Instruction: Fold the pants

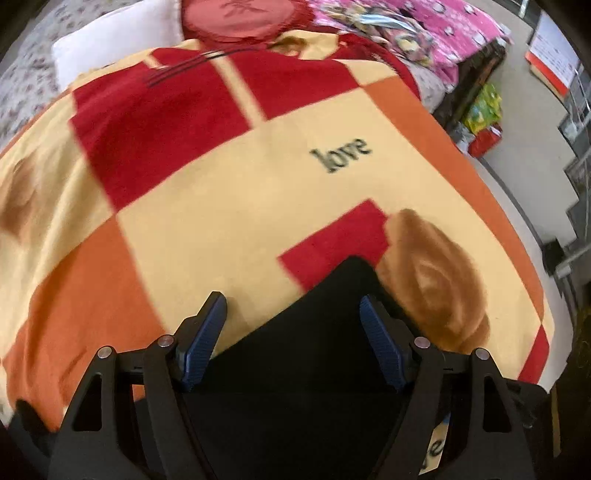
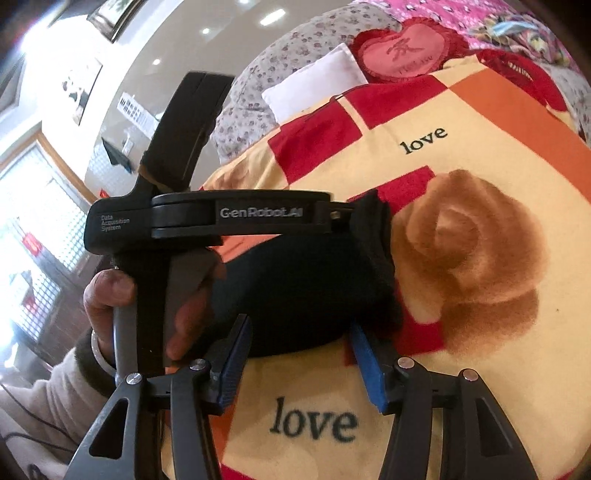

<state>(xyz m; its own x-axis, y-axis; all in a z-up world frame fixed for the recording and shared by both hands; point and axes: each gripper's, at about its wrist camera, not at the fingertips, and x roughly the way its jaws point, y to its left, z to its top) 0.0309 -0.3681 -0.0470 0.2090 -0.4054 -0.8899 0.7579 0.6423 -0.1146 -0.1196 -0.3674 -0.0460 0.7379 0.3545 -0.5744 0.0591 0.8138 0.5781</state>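
The black pants (image 2: 303, 288) lie as a folded bundle on a patchwork blanket (image 2: 480, 155). My right gripper (image 2: 299, 321) is open, its blue pads (image 2: 236, 354) standing either side of the bundle's near edge without pressing it. A hand (image 2: 107, 291) holds the left gripper's black housing (image 2: 236, 214) over the bundle's far side, with its tip at the far corner. In the left wrist view the left gripper (image 1: 293, 299) is open wide above the black pants (image 1: 306, 350), which fill the space below and between its fingers.
The blanket (image 1: 221, 206) has cream, red and orange patches, brown roses and the word "love". A red heart cushion (image 2: 402, 51), a white pillow (image 2: 314, 92) and a pink quilt (image 1: 443, 33) lie at the bed's head. The floor with bags (image 1: 484, 118) runs along the bed's right edge.
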